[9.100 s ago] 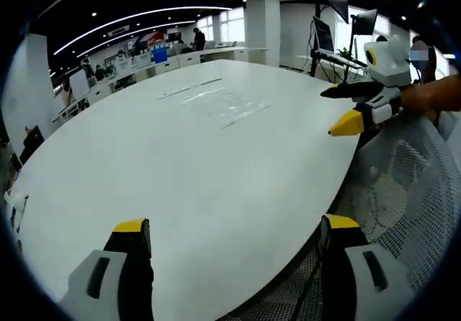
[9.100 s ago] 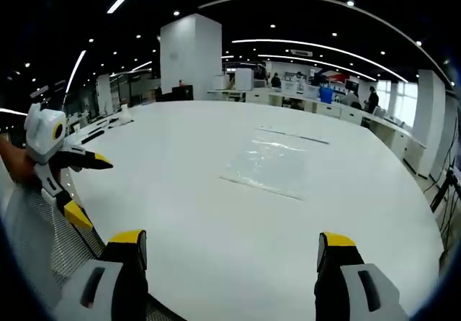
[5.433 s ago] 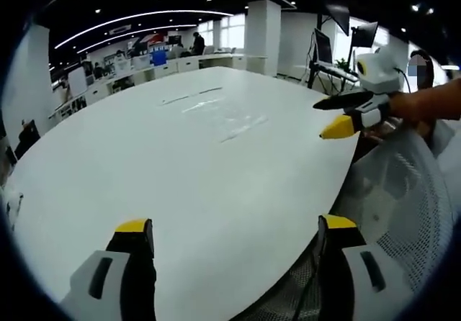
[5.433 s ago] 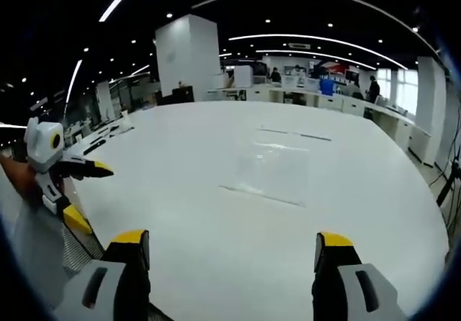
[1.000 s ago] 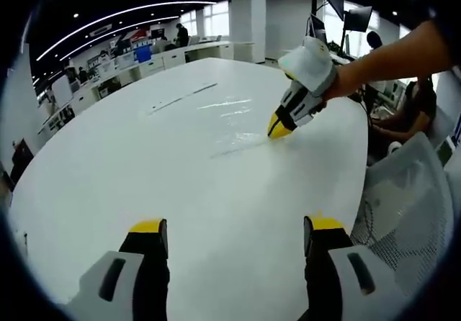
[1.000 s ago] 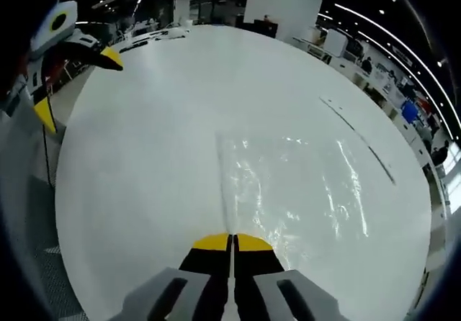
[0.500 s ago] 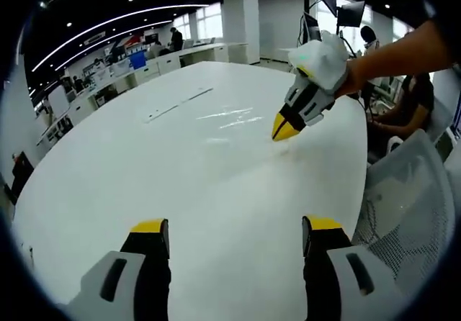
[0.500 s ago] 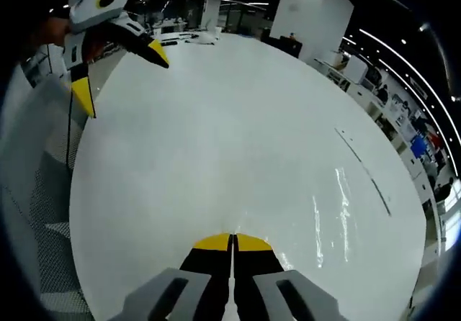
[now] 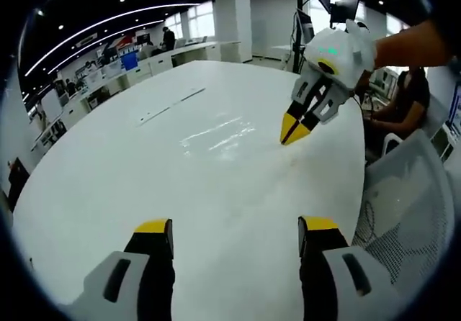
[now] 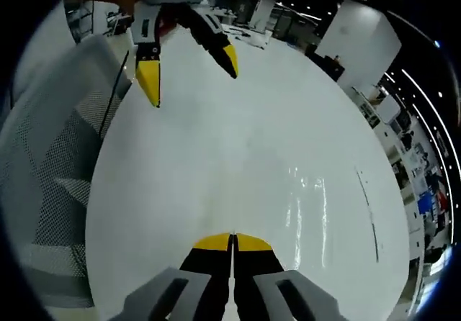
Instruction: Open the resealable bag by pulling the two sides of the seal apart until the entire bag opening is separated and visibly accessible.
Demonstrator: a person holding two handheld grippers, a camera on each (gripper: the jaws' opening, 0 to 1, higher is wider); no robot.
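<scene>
**Item: bag** [image 9: 216, 129], clear plastic, resealable. Lies flat on the white counter [image 9: 101, 184]. It can be made out mainly by streaks of glare. The seal strip is too faint to make out, and no gap in the mouth is visible, so it is judged unopened.

**Right tool** [image 9: 291, 135]: at the bag's edge nearest the person. The jaws are pressed fully together. They appear to pinch that edge, though the film is too clear to confirm the bite. In the right gripper view the shut tips [image 10: 232, 242] sit just short of the bag's sheen [image 10: 310, 202], which runs away from them and a little to one side.

**Left tool** [image 9: 235, 227]: well back from the bag, on the person's side. The jaws are spread wide and hold nothing. In the right gripper view it [image 10: 189, 70] hangs above the counter [image 10: 180, 163] on the side of the bag where the chair stands.

**Governing relation:** the bag lies ahead of the left tool, beyond open counter. Its long axis appears to run away from the person. The right tool is the nearer. The left tool would have to close in on the bag's edge beside the right tool and take the opposite lip.

**Also present:** mesh chair [image 9: 403, 213], beside the counter edge on the person's side of the bag.
</scene>
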